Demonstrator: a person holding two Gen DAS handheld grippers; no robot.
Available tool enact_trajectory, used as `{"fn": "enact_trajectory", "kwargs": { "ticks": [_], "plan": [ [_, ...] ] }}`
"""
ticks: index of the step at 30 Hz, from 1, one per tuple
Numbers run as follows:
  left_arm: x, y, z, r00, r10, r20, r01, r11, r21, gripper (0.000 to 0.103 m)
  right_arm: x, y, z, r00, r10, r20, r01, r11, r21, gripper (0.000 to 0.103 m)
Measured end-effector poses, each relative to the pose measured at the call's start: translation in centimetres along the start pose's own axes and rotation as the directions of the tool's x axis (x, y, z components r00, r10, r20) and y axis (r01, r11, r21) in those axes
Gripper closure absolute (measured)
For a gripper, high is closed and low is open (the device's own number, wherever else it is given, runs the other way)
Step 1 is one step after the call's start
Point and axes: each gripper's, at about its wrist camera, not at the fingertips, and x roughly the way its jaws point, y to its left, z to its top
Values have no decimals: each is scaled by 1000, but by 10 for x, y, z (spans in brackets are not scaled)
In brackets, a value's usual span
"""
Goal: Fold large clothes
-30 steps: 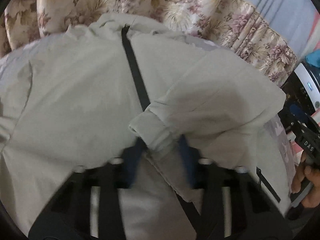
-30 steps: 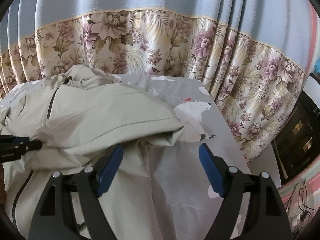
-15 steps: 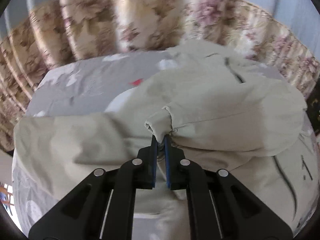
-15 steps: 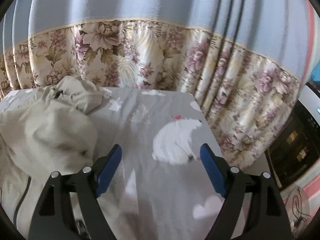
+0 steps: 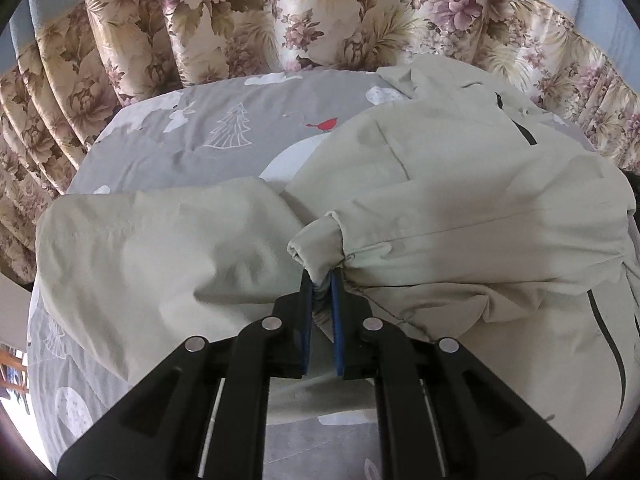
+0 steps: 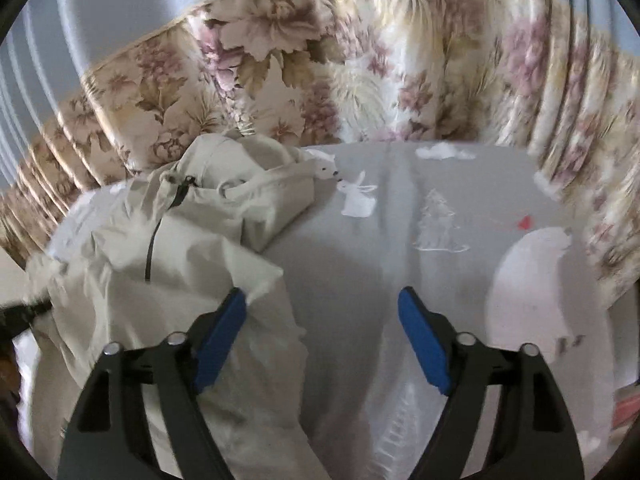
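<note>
Jacket (image 5: 460, 200) collar toward curtain (image 5: 240, 12) (cuff (image 5: 318, 246) in left claw (image 5: 321, 280)).

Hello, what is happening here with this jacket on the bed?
A person is folding a beige jacket on a grey printed bedsheet, holding a gripper in each hand. The left gripper is shut on the sleeve cuff, held over the jacket body. The right gripper is open and holds nothing, above the sheet beside the jacket.
</note>
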Motion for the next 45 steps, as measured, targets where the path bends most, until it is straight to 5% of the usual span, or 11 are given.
{"fn": "enact_trajectory", "kwargs": {
  "ticks": [2, 4, 10, 13, 15, 19, 21, 24, 34, 42, 45],
  "plan": [
    [-1, -3, 0, 1000, -10, 3, 10, 1000, 3, 94, 19, 0, 3, 988, 120, -101, -117, 992, 37, 57],
    [-3, -4, 1, 1000, -15, 6, 15, 1000, 2, 94, 30, 18, 3, 981, 113, -155, -123, 991, -57, 75],
    [-12, -25, 14, 992, -124, 34, 125, 992, -12, 87, 10, 24, 21, 998, -68, -10, 66, 988, -137, 97],
    [-9, -55, 28, 987, -156, 41, 154, 988, 29, 79, 1, 24, 37, 959, -256, 118, 275, 942, -194, 103],
    [-1, -75, 36, 982, -183, 42, 180, 982, 49, 71, 2, 11, 52, 900, -399, 176, 429, 884, -188, 103],
    [18, -101, 36, 990, -137, 16, 136, 988, 76, 64, 0, -21, 61, 943, -321, 93, 331, 936, -123, 95],
    [20, -101, 32, 990, -141, 14, 140, 988, 71, 60, -11, -25, 54, 979, -198, 44, 202, 974, -102, 23],
    [23, -94, 28, 988, -155, 3, 155, 987, 47, 60, -18, -25, 33, 999, -43, -17, 41, 995, -96, 24],
    [27, -86, 20, 989, -148, -15, 148, 989, 27, 58, -10, -78, 15, 999, 23, -45, -14, 981, 192, 24],
    [23, -86, 23, 990, -144, -7, 144, 989, 31, 58, -9, -61, 3, 972, -226, -65, 208, 956, -209, 45],
    [24, -87, 23, 988, -152, -5, 152, 988, 28, 58, -7, -52, -4, 992, -111, -65, 91, 963, -254, 47]
  ]
}}
